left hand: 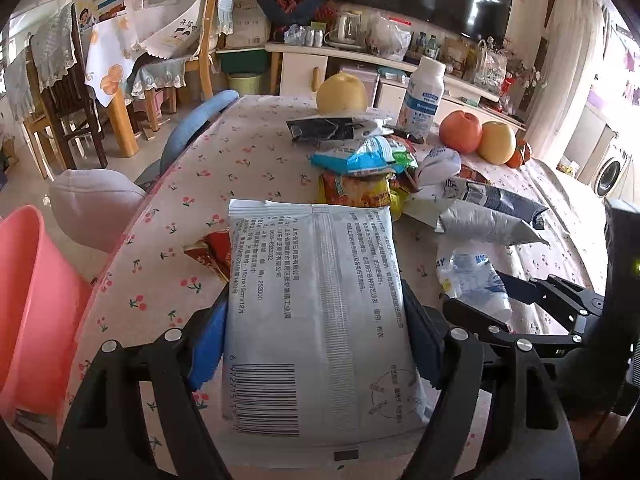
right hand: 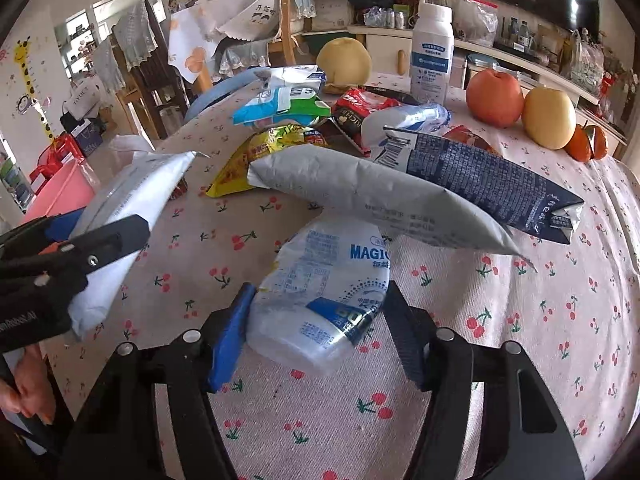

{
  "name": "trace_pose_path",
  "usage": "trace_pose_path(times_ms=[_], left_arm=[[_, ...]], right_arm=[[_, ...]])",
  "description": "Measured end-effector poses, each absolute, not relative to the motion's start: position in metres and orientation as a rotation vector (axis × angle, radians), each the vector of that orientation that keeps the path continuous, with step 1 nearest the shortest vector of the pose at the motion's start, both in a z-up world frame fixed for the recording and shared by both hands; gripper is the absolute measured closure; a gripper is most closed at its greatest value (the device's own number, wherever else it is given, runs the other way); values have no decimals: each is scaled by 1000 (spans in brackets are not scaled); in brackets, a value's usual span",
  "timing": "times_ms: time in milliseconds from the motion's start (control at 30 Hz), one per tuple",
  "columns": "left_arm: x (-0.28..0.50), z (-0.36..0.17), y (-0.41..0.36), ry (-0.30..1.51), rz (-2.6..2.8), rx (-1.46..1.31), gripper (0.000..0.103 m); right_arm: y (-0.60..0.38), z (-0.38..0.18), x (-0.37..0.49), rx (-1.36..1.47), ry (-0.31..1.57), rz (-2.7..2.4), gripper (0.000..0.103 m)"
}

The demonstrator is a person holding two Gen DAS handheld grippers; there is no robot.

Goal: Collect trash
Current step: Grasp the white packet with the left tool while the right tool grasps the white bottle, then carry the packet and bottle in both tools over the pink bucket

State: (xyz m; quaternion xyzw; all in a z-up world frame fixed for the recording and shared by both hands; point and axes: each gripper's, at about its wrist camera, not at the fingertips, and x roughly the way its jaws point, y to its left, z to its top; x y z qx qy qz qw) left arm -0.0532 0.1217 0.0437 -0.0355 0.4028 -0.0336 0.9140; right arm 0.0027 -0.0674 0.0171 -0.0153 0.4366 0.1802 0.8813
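Left wrist view: left tongs (left hand: pixel 316 344) are clamped on a white printed packet (left hand: pixel 316 312), both pads pressing its long edges, packet lifted clear of the cherry-print tablecloth (left hand: pixel 168 216). Pink bin (left hand: pixel 28 304) sits to the left of these tongs, beside the table edge; it is presumably the drop point, and its inside is not visible, so nothing can be counted as collected yet. Ahead of the tongs lies the main pile of wrappers (left hand: pixel 360 160), untouched; fruit and a white bottle (left hand: pixel 424 96) beyond it look like non-trash. Left tongs angle downward over the near table edge. Right wrist view: right tongs (right hand: pixel 320 332) straddle a clear blue-printed plastic bag (right hand: pixel 328 292) lying on the cloth, pads at or just off its sides; a firm grip is not confirmed. A grey pouch (right hand: pixel 380 204) lies just ahead. Right tongs also pitch steeply down. Judgement: early stage; one piece in hand, one being taken, most of the pile remaining.
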Motion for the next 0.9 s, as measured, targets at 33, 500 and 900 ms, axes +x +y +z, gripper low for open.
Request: trace_pose_path(times_ms=[33,500,900], left_arm=[[-54,45,123,824,-69,-79,26],[-72,67,166,734,37,-120,26],[-79,76,194,708,91,-176,26]], right_arm=[[-67,17,2,-32,909,375,39],[-43,26,-22,-30,875,478,60],[-26,56,-57,-12,800,533,61]])
